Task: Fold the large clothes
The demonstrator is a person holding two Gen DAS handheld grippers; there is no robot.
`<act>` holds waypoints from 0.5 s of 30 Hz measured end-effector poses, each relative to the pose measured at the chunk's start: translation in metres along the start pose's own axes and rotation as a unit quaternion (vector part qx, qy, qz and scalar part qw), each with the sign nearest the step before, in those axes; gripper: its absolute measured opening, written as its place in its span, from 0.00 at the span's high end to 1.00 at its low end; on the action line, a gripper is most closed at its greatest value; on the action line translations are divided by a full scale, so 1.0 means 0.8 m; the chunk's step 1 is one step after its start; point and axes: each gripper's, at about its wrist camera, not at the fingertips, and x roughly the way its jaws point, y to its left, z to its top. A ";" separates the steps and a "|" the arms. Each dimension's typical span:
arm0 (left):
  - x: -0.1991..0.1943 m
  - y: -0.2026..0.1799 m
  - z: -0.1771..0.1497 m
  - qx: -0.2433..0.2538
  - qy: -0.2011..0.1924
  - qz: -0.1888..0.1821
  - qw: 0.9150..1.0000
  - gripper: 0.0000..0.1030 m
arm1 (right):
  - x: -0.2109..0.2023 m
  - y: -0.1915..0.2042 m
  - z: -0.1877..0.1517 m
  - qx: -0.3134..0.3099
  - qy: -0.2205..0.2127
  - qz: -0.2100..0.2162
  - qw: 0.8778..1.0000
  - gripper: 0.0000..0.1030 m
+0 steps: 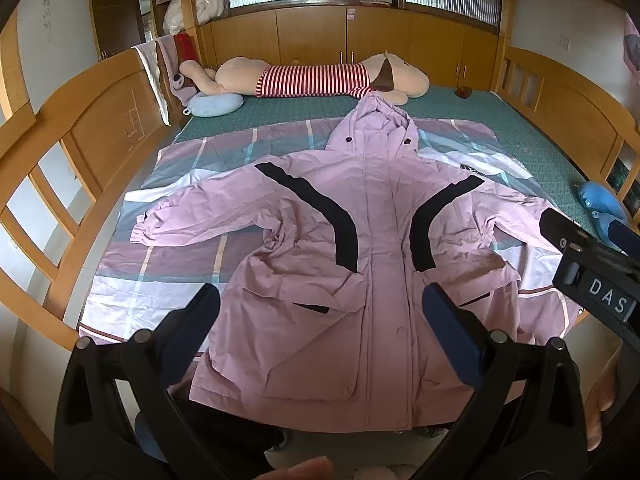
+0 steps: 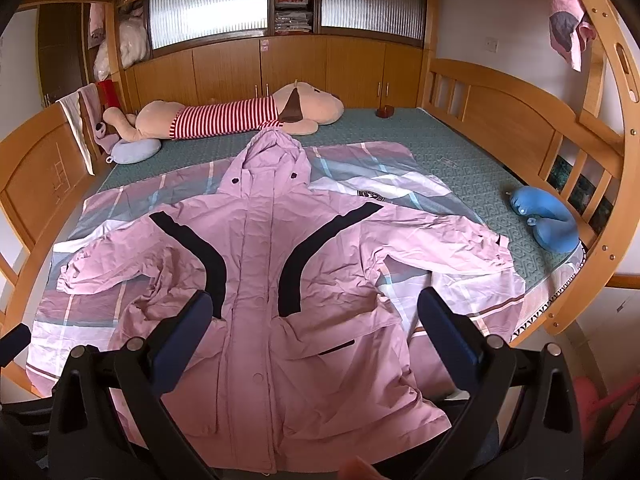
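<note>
A large pink hooded jacket (image 1: 352,248) (image 2: 280,264) with black curved stripes lies front-up and spread flat on a plaid sheet (image 1: 168,248) (image 2: 80,240) on the bed. Both sleeves stretch out sideways and the hood points to the far side. Its hem hangs at the near bed edge. My left gripper (image 1: 320,300) hovers open above the lower body of the jacket, nothing between its fingers. My right gripper (image 2: 316,304) is likewise open above the jacket's waist, holding nothing. In the left wrist view the right gripper's body (image 1: 592,268) shows at the right edge.
A big plush dog (image 1: 312,76) (image 2: 224,116) in a red-striped shirt lies along the far side. A blue neck pillow (image 2: 548,220) sits by the right rail, a pale blue one (image 1: 214,104) at far left. Wooden bed rails (image 1: 80,152) (image 2: 600,184) enclose both sides.
</note>
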 end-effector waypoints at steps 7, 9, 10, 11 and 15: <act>0.002 0.000 0.000 0.001 0.000 0.001 1.000 0.02 | 0.003 0.002 -0.001 -0.002 0.001 0.000 1.000 0.01; 0.002 0.000 0.000 0.000 0.001 0.000 1.000 0.02 | 0.003 0.003 -0.001 -0.001 0.001 0.000 1.000 0.01; 0.002 0.000 0.000 0.000 0.001 0.000 1.000 0.02 | 0.003 0.003 -0.001 -0.001 0.001 0.000 1.000 0.01; 0.003 0.000 0.000 0.000 0.001 0.001 1.000 0.02 | 0.003 0.003 -0.002 -0.002 0.001 0.000 1.000 0.01; 0.003 0.001 -0.002 -0.003 0.002 0.001 1.000 0.02 | 0.002 0.004 -0.002 -0.002 0.000 -0.001 1.000 0.01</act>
